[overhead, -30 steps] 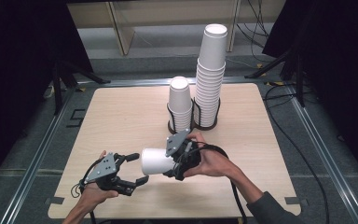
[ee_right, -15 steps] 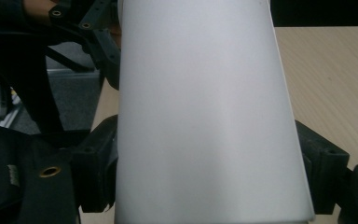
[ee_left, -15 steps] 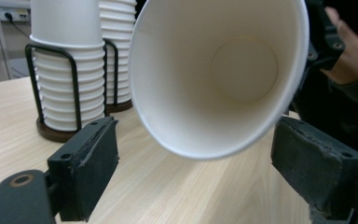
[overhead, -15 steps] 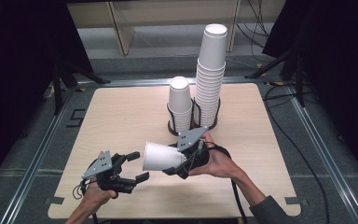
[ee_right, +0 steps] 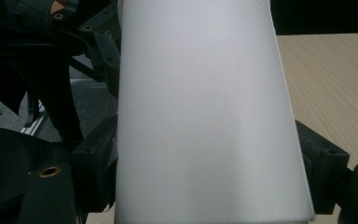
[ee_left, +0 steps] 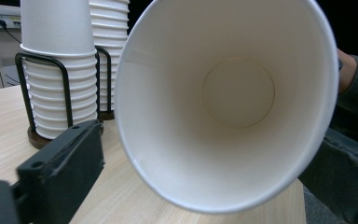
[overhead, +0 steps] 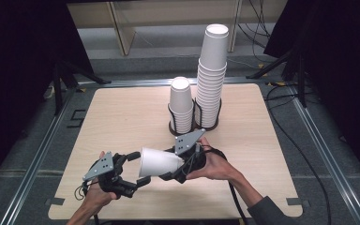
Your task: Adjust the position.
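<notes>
High view: the paper cup (overhead: pixel 160 162) lies on its side above the near part of the table (overhead: pixel 122 112), clamped at its base end between the right gripper (overhead: pixel 183 165) fingers, mouth toward the left gripper (overhead: pixel 133 169), whose fingers have just been opening and stand spread either side of the rim, not pressing. Left gripper view: the cup's open mouth (ee_left: pixel 233 98) faces the camera with one finger (ee_left: pixel 60 163) clear of it; thin-walled, light, easily crushed, so best gripped gently near the stiffer rim or base. Right gripper view: fingers (ee_right: pixel 93 158) bear on both sides of the cup wall (ee_right: pixel 205 116), hand level and pointing left.

A pale wooden counter (overhead: pixel 122 117) stands on grey floor (overhead: pixel 37 136), framed by metal rails (overhead: pixel 318 154). Dark curtains (overhead: pixel 23 56) flank it; a light wooden shelf unit (overhead: pixel 122 23) stands behind.
</notes>
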`<state>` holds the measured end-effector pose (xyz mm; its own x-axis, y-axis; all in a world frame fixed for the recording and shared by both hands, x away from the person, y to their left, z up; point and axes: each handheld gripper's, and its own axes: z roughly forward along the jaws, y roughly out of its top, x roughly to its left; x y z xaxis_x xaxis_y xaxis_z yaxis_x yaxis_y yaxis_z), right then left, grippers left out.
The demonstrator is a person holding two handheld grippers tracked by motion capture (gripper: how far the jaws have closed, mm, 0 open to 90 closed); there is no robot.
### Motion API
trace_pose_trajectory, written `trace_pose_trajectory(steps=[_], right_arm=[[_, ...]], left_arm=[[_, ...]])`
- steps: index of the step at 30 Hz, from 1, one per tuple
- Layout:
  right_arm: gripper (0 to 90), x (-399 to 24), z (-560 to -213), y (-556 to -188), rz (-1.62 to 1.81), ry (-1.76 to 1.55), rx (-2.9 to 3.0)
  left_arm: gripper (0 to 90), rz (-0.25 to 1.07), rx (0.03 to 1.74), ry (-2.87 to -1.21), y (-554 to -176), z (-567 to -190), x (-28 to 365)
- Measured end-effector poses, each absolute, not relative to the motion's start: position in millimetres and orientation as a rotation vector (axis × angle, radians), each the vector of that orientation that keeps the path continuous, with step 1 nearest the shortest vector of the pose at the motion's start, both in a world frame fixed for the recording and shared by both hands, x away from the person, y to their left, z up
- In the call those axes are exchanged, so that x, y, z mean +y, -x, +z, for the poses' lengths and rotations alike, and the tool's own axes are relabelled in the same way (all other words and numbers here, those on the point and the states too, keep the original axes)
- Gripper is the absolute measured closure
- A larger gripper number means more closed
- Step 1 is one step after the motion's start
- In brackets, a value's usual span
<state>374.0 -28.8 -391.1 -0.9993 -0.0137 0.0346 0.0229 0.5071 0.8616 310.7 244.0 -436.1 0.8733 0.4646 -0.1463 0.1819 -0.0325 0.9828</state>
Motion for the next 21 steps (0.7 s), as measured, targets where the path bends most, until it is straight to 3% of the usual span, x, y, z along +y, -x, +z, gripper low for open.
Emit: trace_pose_trajectory(steps=[8,21], right_arm=[[24.1,-24,-395,-373,-1.55,-0.009,-2.651],[24.0,-16,-403,-372,-1.523,-0.011,-2.612]], left_arm=[[0.7,0.239,0.507,-1.613,-310,-436,241],[4.4,0.249,0.463,-1.575,-308,-435,243]])
